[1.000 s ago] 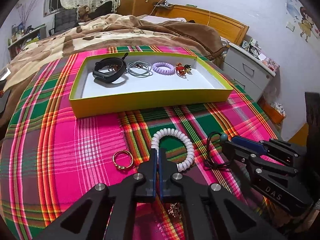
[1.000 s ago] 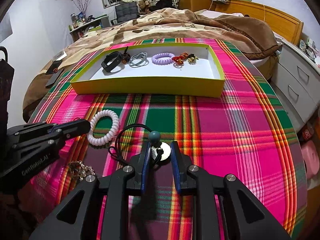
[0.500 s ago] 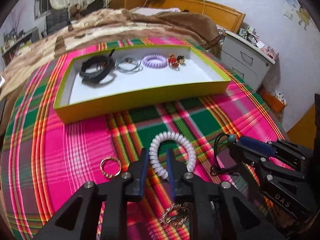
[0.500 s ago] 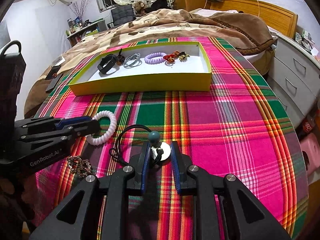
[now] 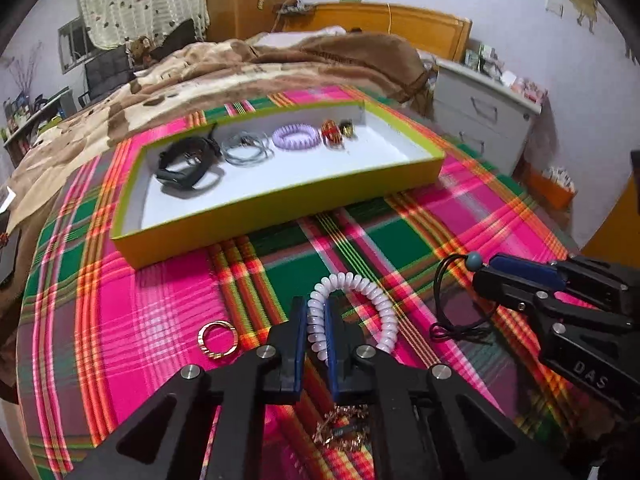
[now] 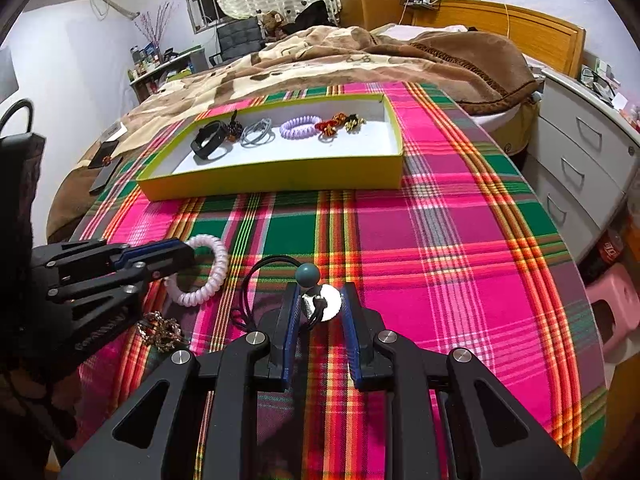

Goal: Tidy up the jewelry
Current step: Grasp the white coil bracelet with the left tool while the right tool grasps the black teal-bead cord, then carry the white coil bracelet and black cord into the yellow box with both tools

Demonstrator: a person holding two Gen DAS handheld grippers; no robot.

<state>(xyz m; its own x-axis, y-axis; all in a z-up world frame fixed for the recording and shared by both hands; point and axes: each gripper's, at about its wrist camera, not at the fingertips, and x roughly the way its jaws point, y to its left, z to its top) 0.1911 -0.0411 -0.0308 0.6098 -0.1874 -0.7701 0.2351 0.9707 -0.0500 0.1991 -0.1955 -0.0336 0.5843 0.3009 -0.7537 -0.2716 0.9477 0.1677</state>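
a: so, where is the white coil bracelet [image 5: 352, 304]?
b: on the cloth, one side between the left gripper [image 5: 317, 330] fingers, seemingly clenched on it.
a: and the right gripper [image 6: 320, 312]?
b: parted around the pendant [image 6: 326, 304]. tray [image 5: 280, 208] straight ahead.

A woven plaid cloth [image 6: 440, 220] covers the table, matt and finely ribbed. On it lie a glossy white plastic coil bracelet [image 5: 372, 300], a shiny gold metal ring [image 5: 217, 338] and a thin black cord [image 6: 256, 280] with a smooth matt bead [image 6: 307, 274] and a polished silver disc [image 6: 330, 303]. The yellow tray [image 6: 280, 184] looks like matt cardboard with a white paper lining, and the bed blanket [image 6: 360, 56] behind is soft, fuzzy fleece.
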